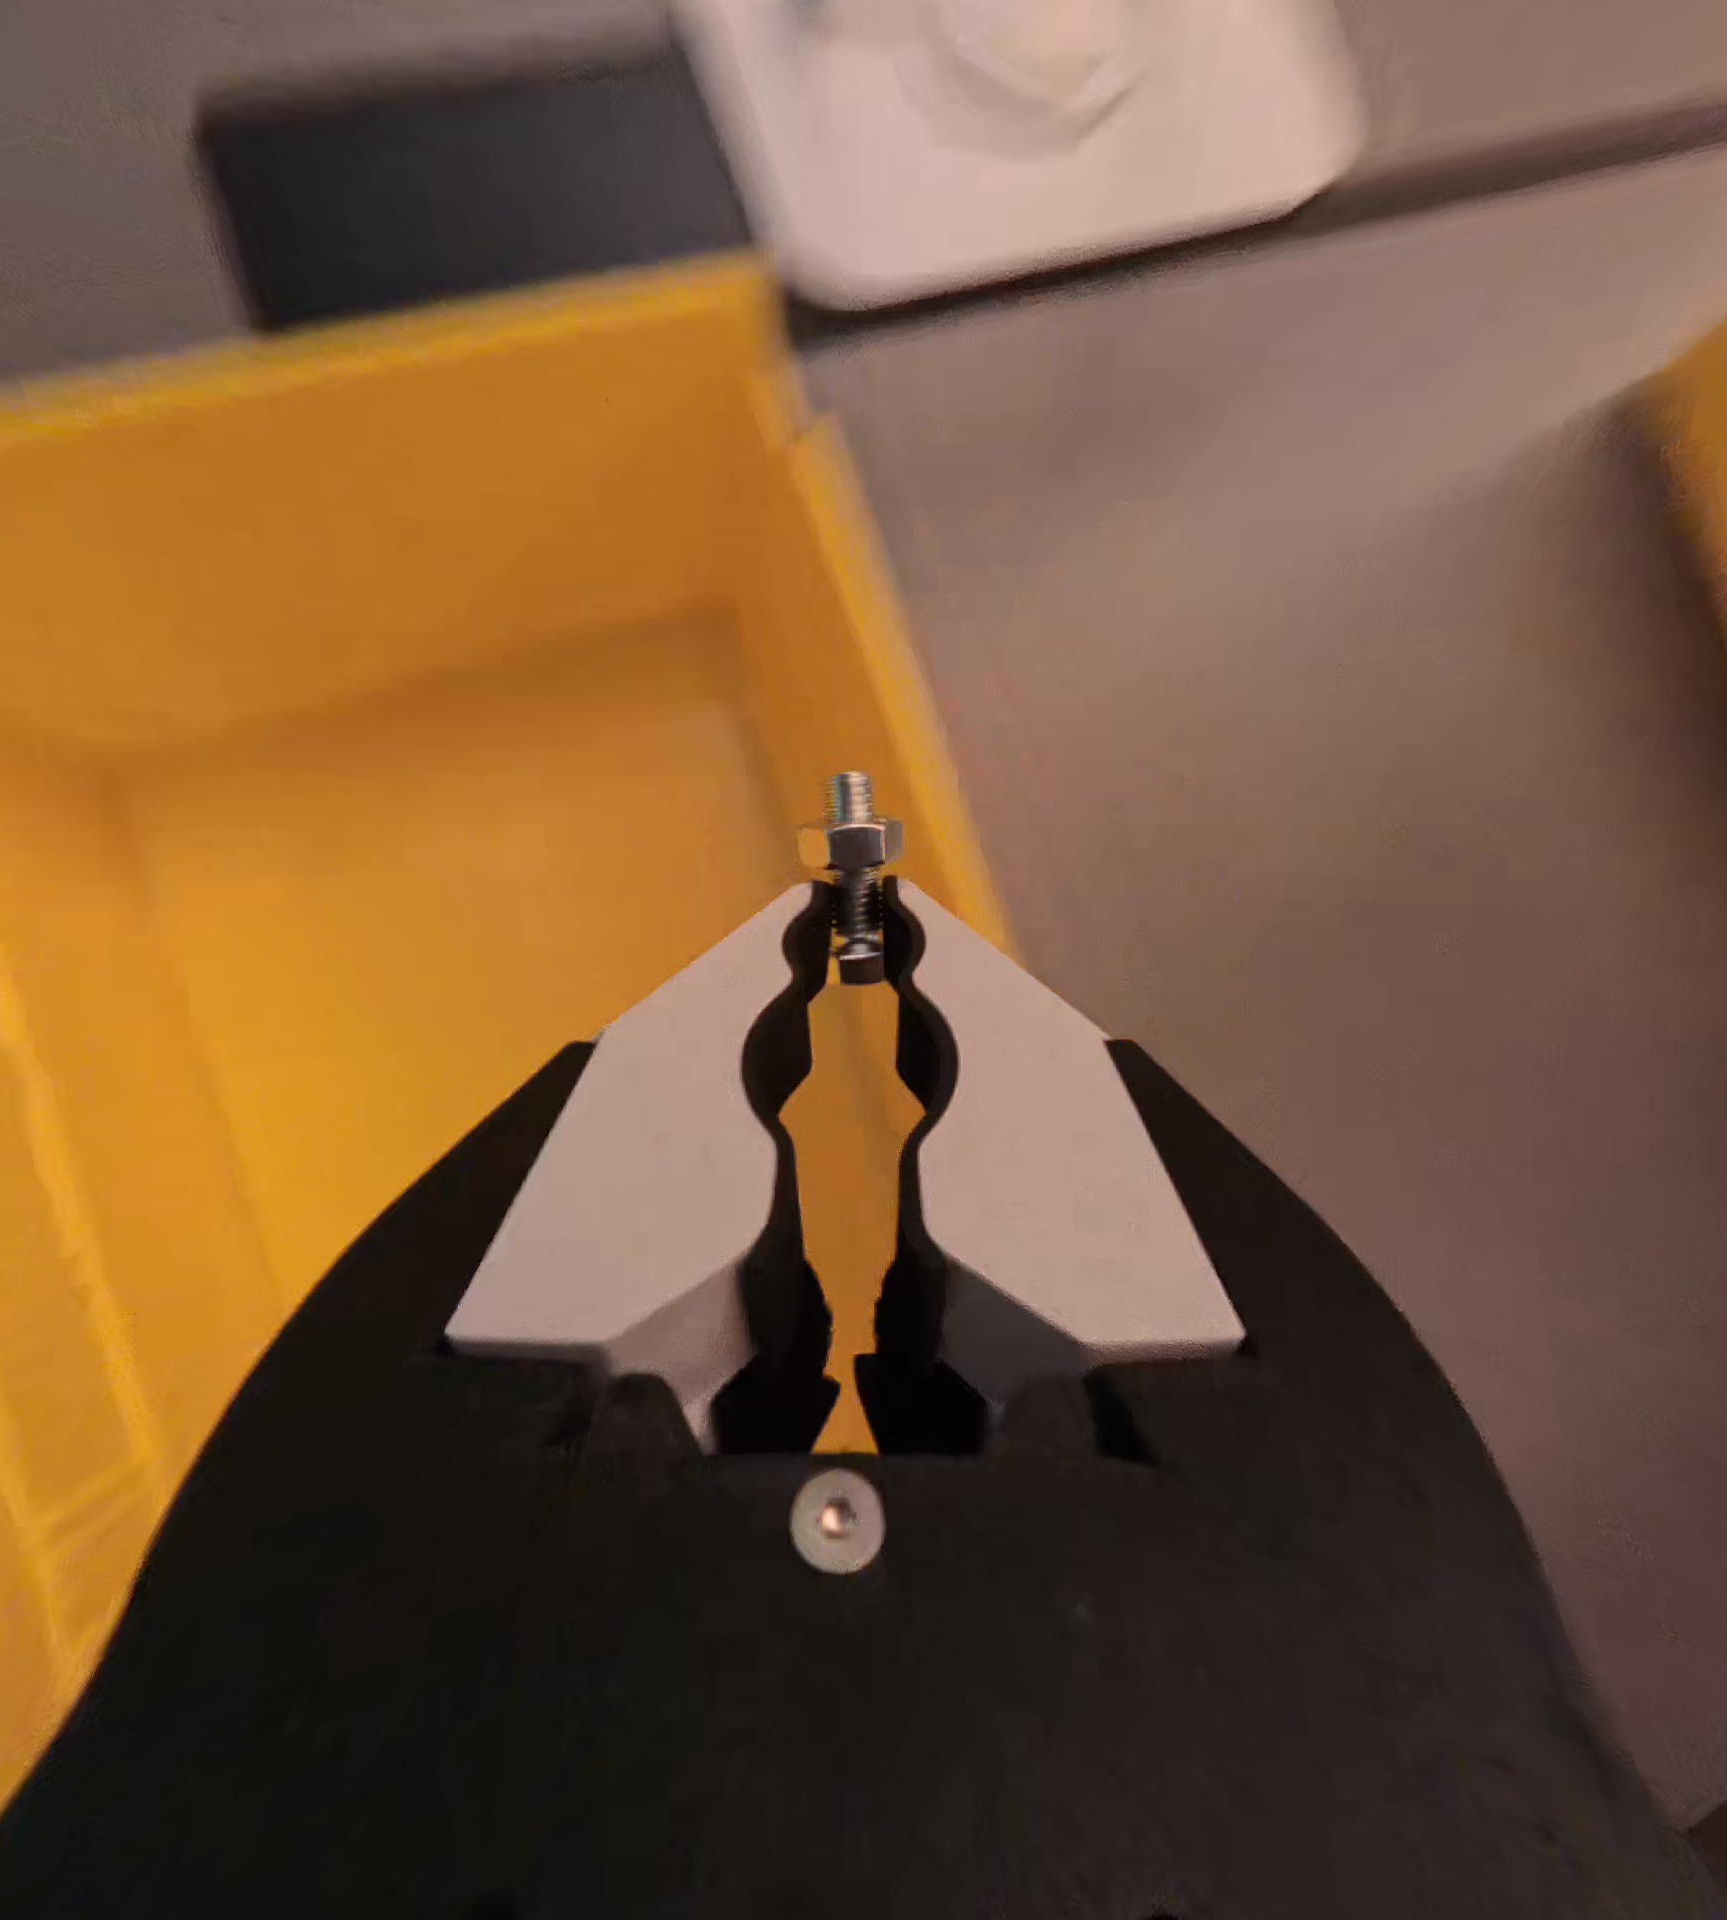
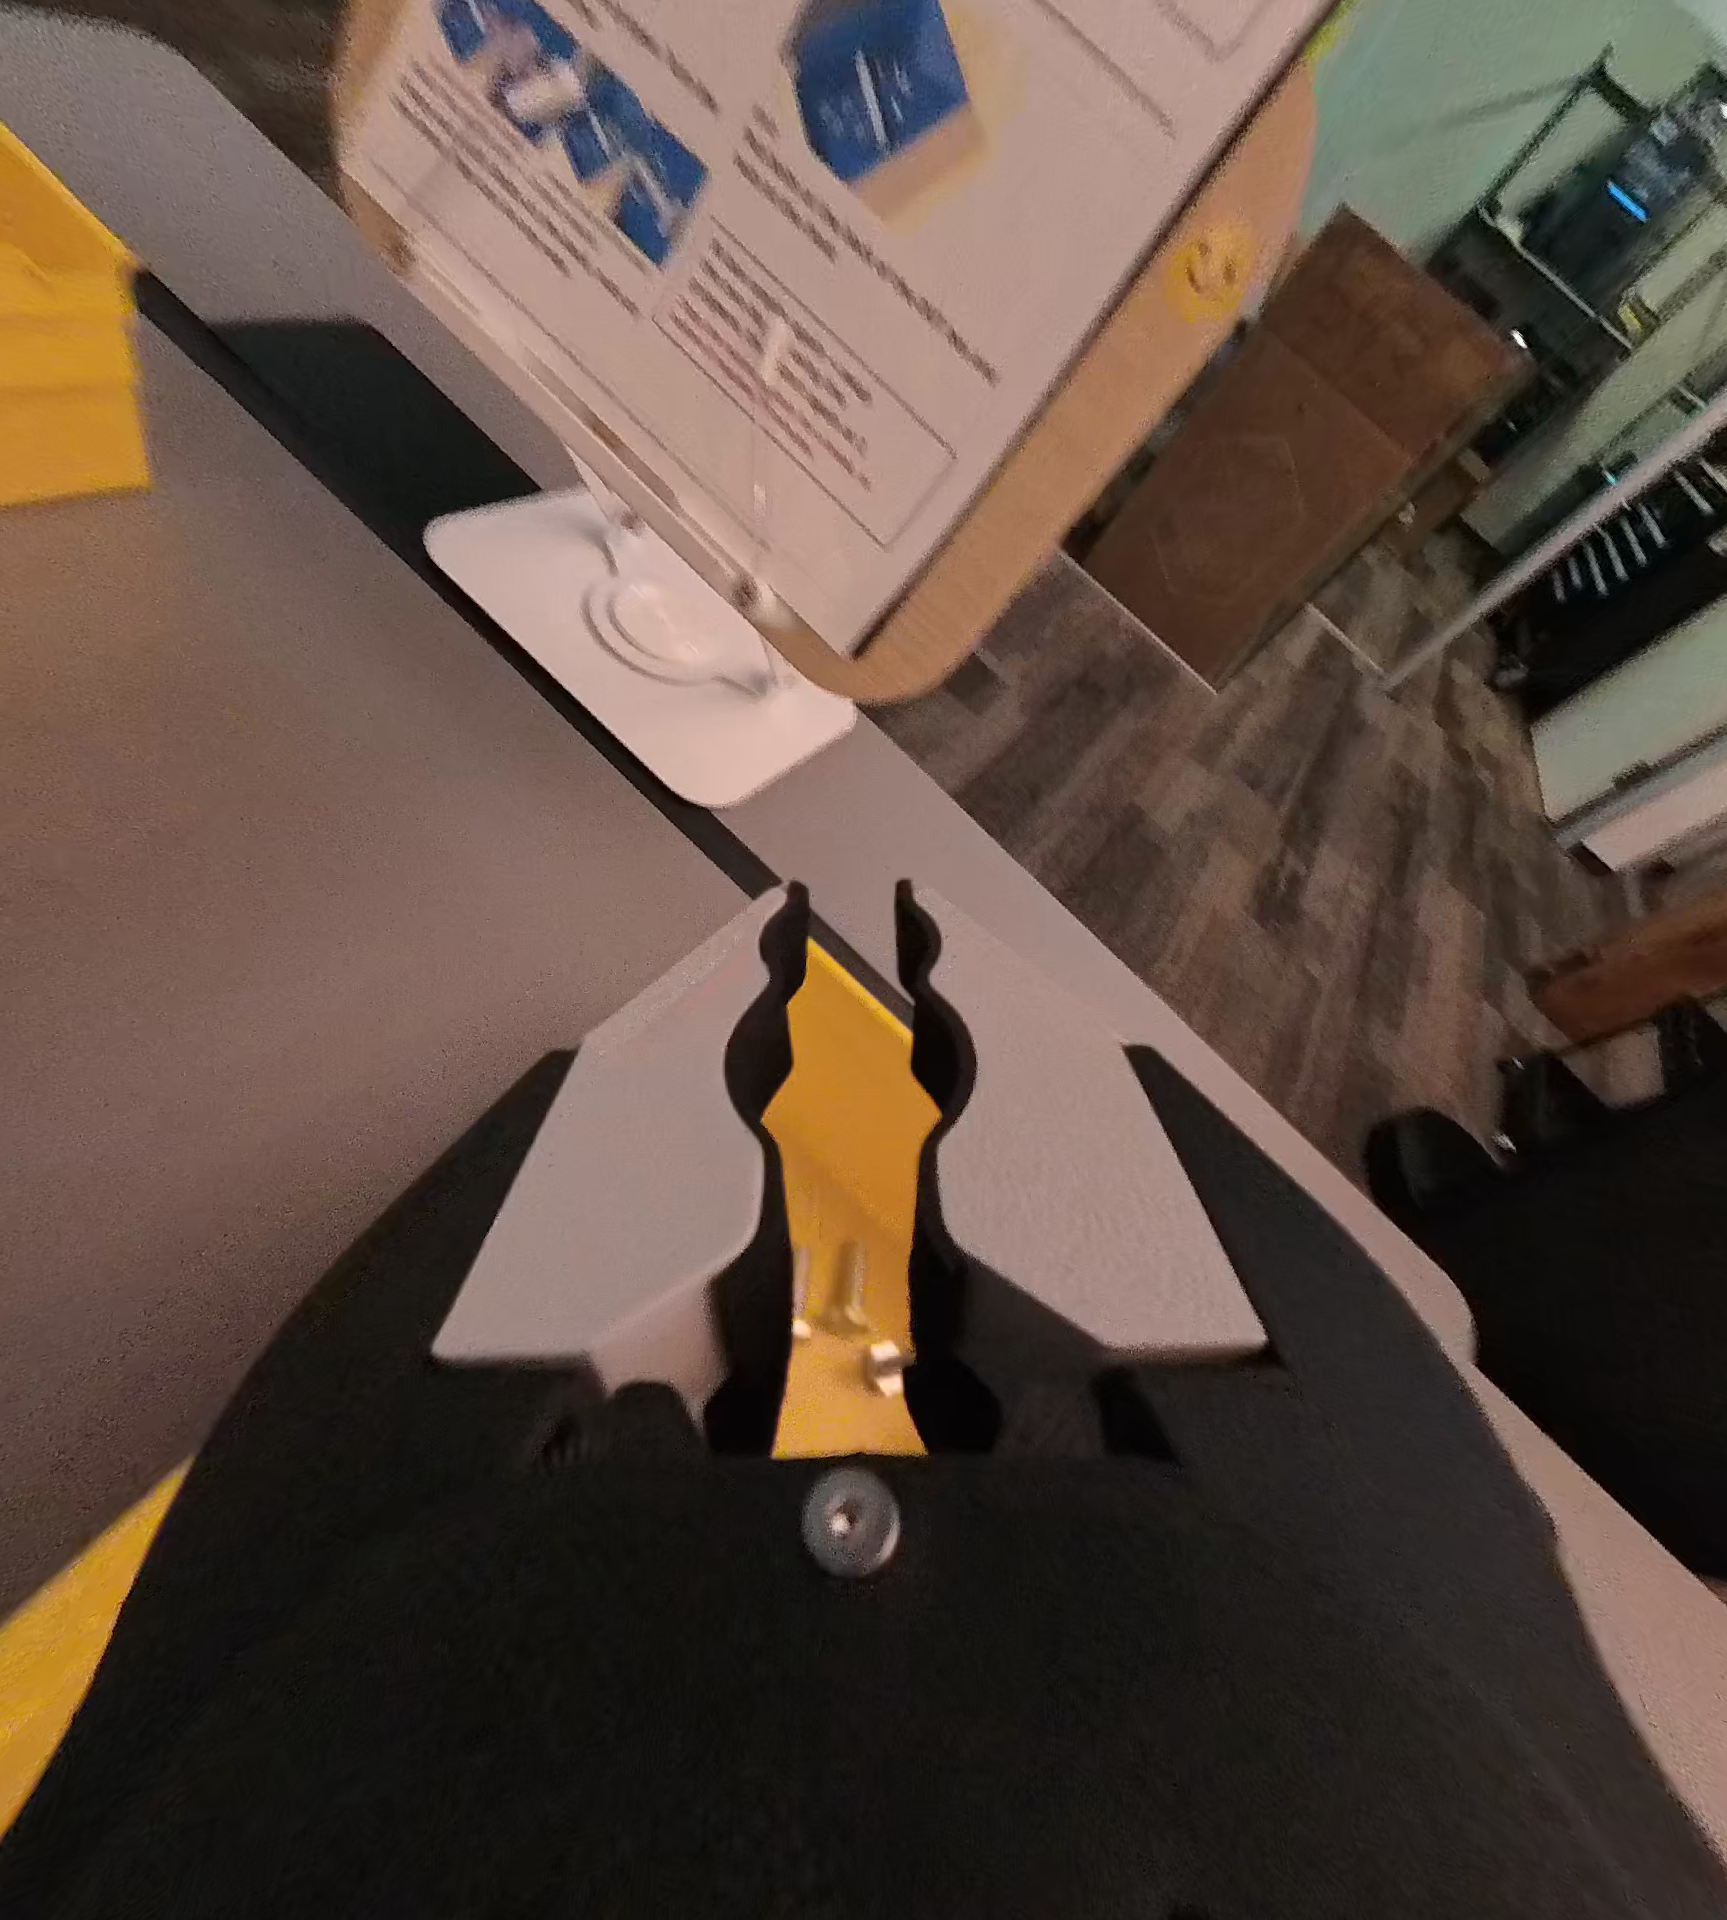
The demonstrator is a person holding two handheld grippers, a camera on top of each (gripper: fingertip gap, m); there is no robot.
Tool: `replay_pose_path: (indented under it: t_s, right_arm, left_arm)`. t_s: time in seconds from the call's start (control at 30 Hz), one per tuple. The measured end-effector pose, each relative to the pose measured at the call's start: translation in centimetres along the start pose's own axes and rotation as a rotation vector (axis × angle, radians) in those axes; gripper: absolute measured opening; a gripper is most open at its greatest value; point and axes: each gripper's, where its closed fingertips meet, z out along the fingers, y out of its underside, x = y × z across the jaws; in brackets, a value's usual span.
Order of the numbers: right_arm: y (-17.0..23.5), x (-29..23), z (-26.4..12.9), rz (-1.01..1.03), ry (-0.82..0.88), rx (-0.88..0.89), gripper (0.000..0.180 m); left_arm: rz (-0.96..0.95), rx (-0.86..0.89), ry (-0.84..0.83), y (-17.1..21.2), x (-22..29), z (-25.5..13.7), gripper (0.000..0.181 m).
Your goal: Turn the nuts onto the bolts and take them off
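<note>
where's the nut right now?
Left wrist view, centre: the nut sits threaded on the bolt pinched at the left gripper's tips, held over the yellow bin.

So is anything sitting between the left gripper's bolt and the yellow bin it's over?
Nothing visible does. The left gripper is shut on the bolt, nut threaded on, above the open yellow bin. The bin's inside looks bare, though blurred.
</note>
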Motion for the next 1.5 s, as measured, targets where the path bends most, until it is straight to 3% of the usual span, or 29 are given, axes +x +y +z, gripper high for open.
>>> replay_pose_path:
  t_s: [0.1,0.2,0.3,0.37,0.87,1.5]
  right_arm:
    - [-6.7,-6.0,-2.3,0.090,-0.309,0.314,0.016]
    - [-12.4,-12.0,-7.3,0.226,-0.726,0.607,0.016]
    - [-14.5,-14.8,-10.0,0.329,-0.977,0.700,0.016]
    - [-15.0,-15.6,-11.0,0.356,-1.063,0.729,0.016]
    - [-15.2,-19.0,-11.6,0.334,-1.206,0.681,0.008]
    - [-15.2,-19.5,-10.9,0.324,-1.188,0.665,0.007]
  left_arm:
    - [0.180,0.284,0.278,-5.0,9.2,-4.7,0.008]
    - [0.375,0.503,0.623,-6.7,19.5,-10.4,0.008]
    - [0.492,0.588,0.877,-5.6,26.3,-14.4,0.008]
    - [0.522,0.586,0.924,-5.0,28.3,-15.0,0.008]
    - [0.568,0.545,0.973,-3.7,30.0,-15.0,0.008]
    - [0.510,0.507,0.979,-3.1,29.8,-14.2,0.008]
